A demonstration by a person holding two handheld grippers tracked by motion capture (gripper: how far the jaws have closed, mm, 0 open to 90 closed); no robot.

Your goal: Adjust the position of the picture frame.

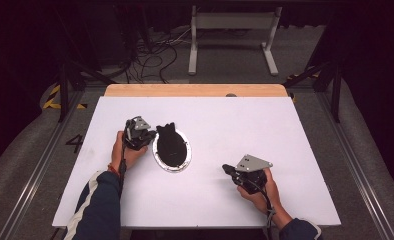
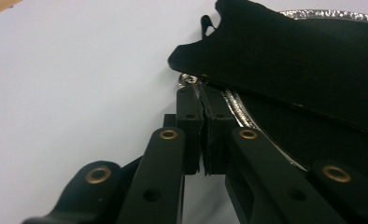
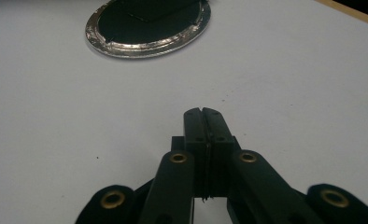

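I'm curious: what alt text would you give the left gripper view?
The left gripper, jaws shut, pinches the rim of a silver-edged oval tray that holds a black cloth-like piece. All of it sits on a white table.

We see a white table [image 1: 295, 130] w/ a wood strip [image 1: 195, 90] along its far edge. Behind it, on grey floor [image 1: 225, 65], a white metal frame [image 1: 233, 35] and tangled cables [image 1: 155, 52]. Yellow-black tape [image 1: 52, 97] at left.
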